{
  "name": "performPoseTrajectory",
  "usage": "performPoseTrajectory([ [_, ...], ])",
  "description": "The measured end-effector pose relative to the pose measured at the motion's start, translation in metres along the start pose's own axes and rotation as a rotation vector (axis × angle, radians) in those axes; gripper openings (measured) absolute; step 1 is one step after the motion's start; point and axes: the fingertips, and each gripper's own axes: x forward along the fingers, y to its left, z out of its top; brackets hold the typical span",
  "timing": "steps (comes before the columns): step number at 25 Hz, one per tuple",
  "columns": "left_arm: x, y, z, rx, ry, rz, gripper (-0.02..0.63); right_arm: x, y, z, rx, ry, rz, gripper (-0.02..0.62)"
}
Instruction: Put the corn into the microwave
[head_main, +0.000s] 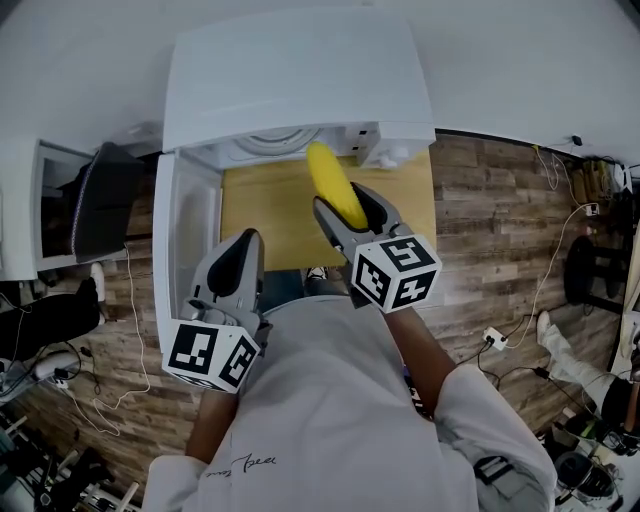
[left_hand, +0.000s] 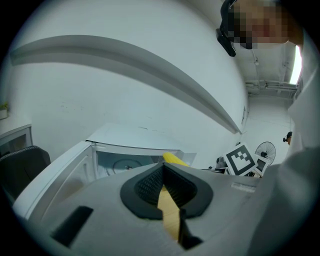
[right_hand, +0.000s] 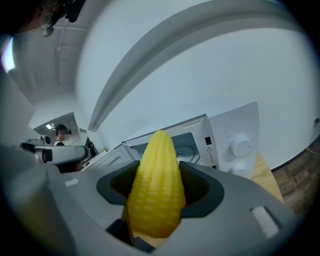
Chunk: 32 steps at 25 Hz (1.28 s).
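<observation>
A yellow corn cob (head_main: 333, 190) is clamped between the jaws of my right gripper (head_main: 340, 198), pointing at the white microwave (head_main: 300, 70). The cob's tip hangs just before the open cavity, whose glass turntable (head_main: 275, 142) shows. In the right gripper view the corn (right_hand: 156, 185) fills the gap of the gripper (right_hand: 159, 172), with the microwave (right_hand: 235, 135) and its knobs behind. The microwave door (head_main: 185, 250) is swung open to the left. My left gripper (head_main: 243, 245) hovers beside that door, shut and holding nothing; its own view shows the left gripper (left_hand: 162, 172) and the corn tip (left_hand: 175, 159).
The microwave stands on a yellow wooden table (head_main: 260, 215). A dark chair (head_main: 100, 200) sits to the left, next to a white cabinet. Cables and a power strip (head_main: 495, 337) lie on the wooden floor at the right.
</observation>
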Motion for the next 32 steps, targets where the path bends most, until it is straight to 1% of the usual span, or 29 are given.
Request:
performPoseTrajectory([
  [16,0.002,0.016,-0.001,-0.027,0.013,0.019,-0.011,0.033,-0.01,-0.013,-0.005,0.054,-0.017,0.261],
  [21,0.003,0.022,-0.001,-0.03,0.017,0.019,-0.011,0.045,-0.008,-0.017,-0.006,0.07,-0.005,0.261],
  [27,0.005,0.041,0.003,-0.041,0.021,0.028,-0.011,0.069,-0.007,-0.021,-0.002,0.094,-0.011,0.261],
  [32,0.006,0.049,0.001,-0.049,0.032,0.034,-0.011,0.082,-0.008,-0.022,0.015,0.102,-0.009,0.261],
])
